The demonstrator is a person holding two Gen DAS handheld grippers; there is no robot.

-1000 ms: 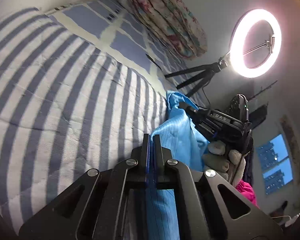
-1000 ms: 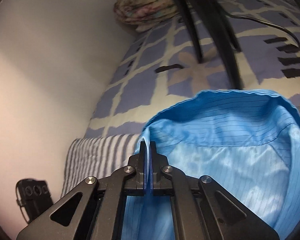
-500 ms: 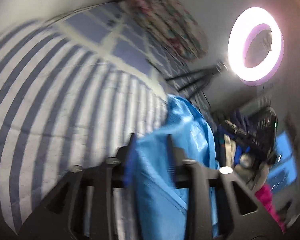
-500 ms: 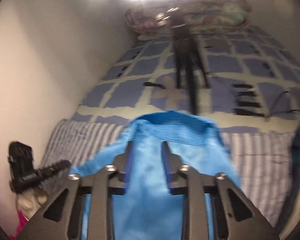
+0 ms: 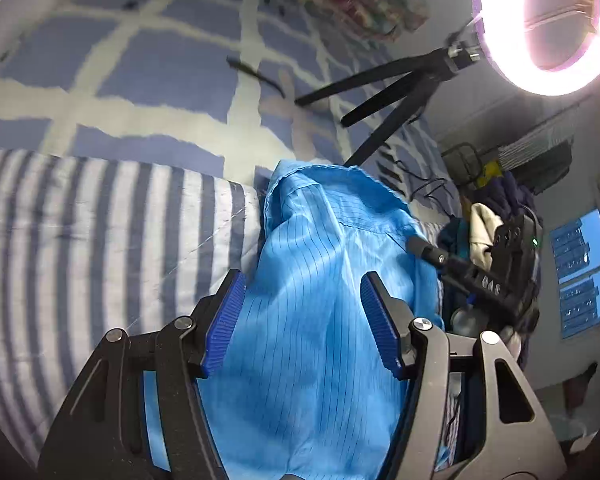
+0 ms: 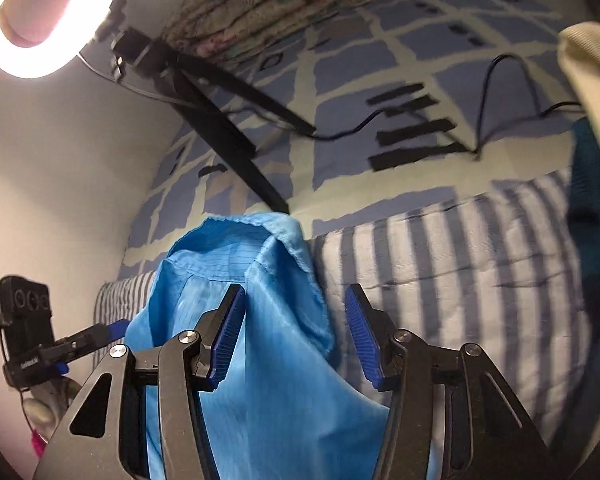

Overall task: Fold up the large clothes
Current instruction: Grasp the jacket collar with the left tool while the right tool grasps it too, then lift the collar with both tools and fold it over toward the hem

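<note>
A bright blue pinstriped garment lies bunched on the striped bedcover. My left gripper is open, its blue pads apart over the cloth. The right gripper shows at the garment's right edge in the left wrist view. In the right wrist view the garment lies under my open right gripper, collar end pointing away. The left gripper shows at the far left there. Neither gripper holds the cloth.
A ring light on a black tripod stands on the blue checked bedsheet beyond the garment. A floral folded quilt lies at the head. A black cable runs across the sheet. Clothes pile at right.
Both grippers were shut on the blue garment a second ago. They have opened and let it drop onto the bed, and both views have swung toward the tripod.
</note>
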